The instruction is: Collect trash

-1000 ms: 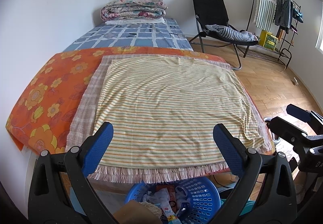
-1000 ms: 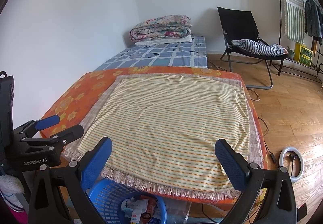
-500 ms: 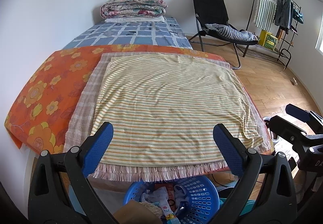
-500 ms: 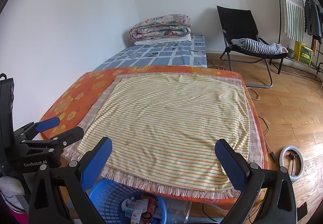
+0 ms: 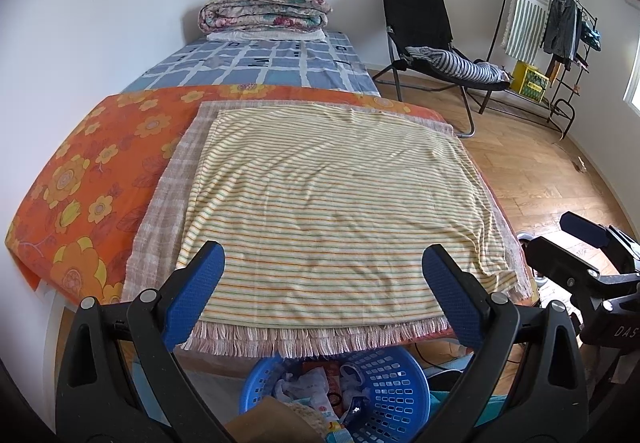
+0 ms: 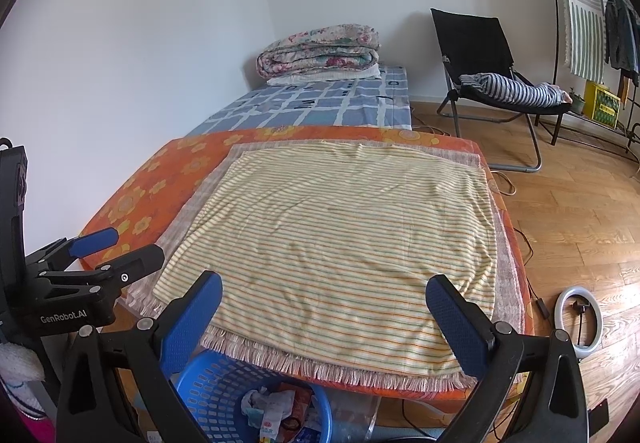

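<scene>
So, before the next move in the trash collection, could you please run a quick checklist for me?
1. Left tool open and holding nothing: ok.
2. Right tool open and holding nothing: ok.
3. Blue basket in view below the fringed edge, with wrappers inside: ok.
4. Trash left on the striped cloth: none visible, ok.
5. Room left in the basket: cannot tell, the tools hide part of it.
6. Loose trash on the wooden floor: cannot tell; only a ring light and cables are clear.
</scene>
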The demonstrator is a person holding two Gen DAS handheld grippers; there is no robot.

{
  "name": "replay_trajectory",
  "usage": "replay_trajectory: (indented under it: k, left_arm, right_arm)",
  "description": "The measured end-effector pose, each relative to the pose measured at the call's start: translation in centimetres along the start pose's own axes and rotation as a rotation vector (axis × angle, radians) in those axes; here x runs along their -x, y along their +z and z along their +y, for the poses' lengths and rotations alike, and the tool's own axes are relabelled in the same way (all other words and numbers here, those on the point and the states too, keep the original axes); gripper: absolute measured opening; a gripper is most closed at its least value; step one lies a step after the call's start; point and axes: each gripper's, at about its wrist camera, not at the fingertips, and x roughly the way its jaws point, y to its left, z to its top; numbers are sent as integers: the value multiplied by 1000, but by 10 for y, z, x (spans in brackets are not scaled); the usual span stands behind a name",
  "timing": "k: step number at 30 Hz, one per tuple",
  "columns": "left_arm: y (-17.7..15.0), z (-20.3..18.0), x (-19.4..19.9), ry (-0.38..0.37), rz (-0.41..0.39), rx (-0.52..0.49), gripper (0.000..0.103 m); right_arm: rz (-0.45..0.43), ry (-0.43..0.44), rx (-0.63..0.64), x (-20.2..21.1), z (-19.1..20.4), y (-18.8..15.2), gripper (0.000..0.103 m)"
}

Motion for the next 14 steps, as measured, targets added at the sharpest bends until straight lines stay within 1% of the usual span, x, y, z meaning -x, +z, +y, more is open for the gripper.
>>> replay_trajectory:
  k: [8, 11, 14]
  left_arm:
    - [-2, -1, 1, 11, -5, -5, 101]
    - [-3, -3, 1, -1, -3, 1, 101]
    - [-4, -2, 2, 4, -8, 4, 101]
  right_arm:
    - [7, -2, -1, -2, 0, -2, 103]
    - [11, -4, 0, -3, 0, -2, 103]
    - [15, -10, 4, -4, 0, -3, 103]
